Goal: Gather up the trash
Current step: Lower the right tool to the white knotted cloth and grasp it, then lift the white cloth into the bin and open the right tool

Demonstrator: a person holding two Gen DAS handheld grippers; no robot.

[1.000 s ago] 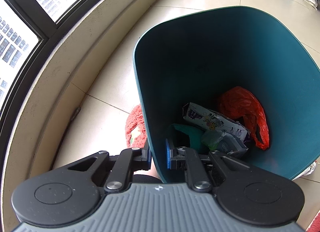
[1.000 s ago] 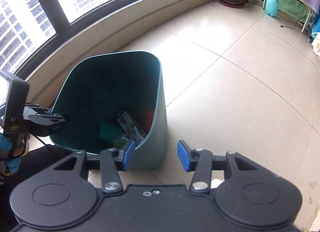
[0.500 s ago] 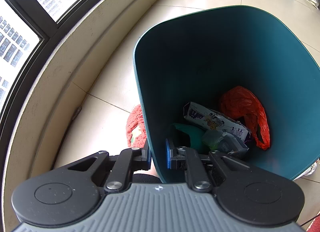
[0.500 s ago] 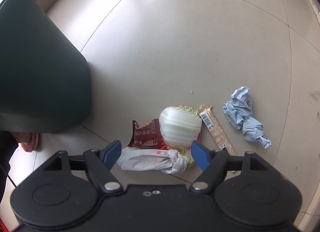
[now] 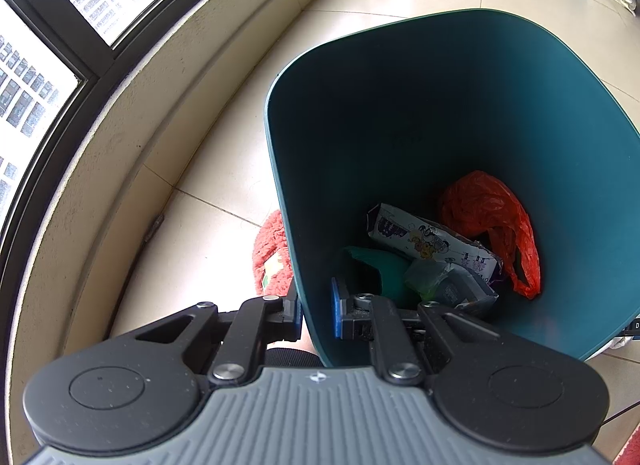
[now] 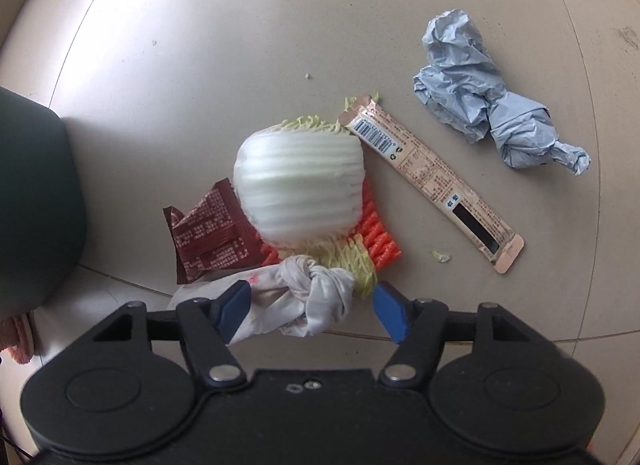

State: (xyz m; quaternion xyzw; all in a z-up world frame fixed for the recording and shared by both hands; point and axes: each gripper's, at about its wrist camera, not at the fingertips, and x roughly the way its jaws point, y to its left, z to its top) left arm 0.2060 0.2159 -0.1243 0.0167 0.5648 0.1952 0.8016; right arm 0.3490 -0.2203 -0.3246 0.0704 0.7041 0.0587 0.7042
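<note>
Left claw clamped on the near wall of the teal bin, one pad outside, one inside the rim. Inside the bin, near to far: a green piece, a printed white packet, an orange plastic bag to the right. Left of the bin, on the tiled floor, a red fuzzy slipper; farther left, a curved sill under the dark window frame.

Right claw pointing straight down at the floor, jaws apart and just now narrowing, with the knotted white rag between them; left pad against the rag, right pad clear of it. Just beyond the rag, a dark red wrapper to the left, yellow and orange netting, and a white ribbed foam sleeve lying on top of them. Touching the netting's far edge, a long pink sachet slanting to the right. Farther right, well apart, a crumpled pale-blue paper. At the left edge, the bin's dark outer wall.
</note>
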